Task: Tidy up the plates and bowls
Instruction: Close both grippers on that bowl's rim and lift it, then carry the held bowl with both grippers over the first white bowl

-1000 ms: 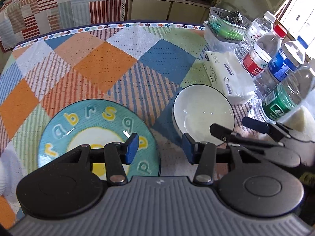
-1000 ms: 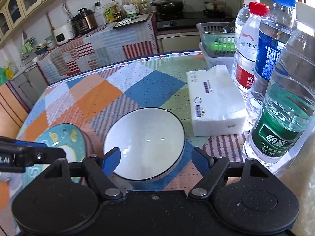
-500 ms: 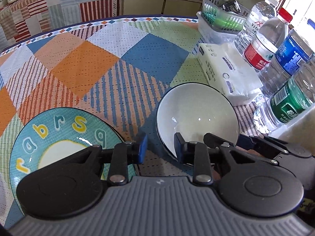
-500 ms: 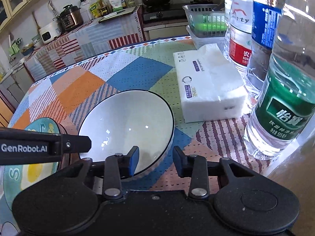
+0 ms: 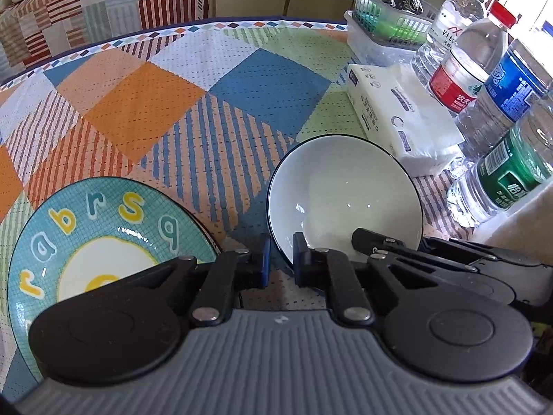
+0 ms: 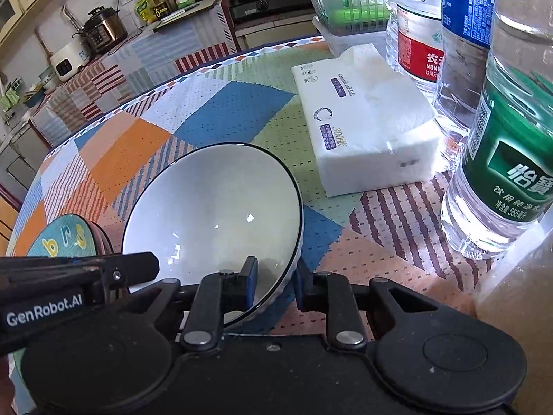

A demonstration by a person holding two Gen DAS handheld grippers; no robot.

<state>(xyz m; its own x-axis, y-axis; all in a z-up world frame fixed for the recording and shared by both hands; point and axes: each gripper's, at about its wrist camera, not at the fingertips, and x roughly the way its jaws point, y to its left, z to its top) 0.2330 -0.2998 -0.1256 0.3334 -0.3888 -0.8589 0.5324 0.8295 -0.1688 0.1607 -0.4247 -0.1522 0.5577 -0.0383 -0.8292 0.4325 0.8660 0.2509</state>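
The right gripper [image 6: 274, 285] and left gripper [image 5: 280, 259] were each nearly shut, pinching the bowl's [image 6: 211, 214] near rim; the plate [image 5: 93, 235] lay just left of it. Lifting it onto the plate probably came next

Left gripper [image 5: 280, 259] and right gripper [image 6: 274, 282] jaws narrowed, side by side.

Patchwork tablecloth [image 5: 166, 110] across the table, white tissue pack [image 5: 397, 114] lying on it, four water bottles just right of the pack, green-label bottle [image 6: 501, 159] nearest, blue-label bottle [image 5: 511, 93] and red-label bottle [image 5: 463, 76] behind, green basket [image 5: 387, 24] beyond the pack
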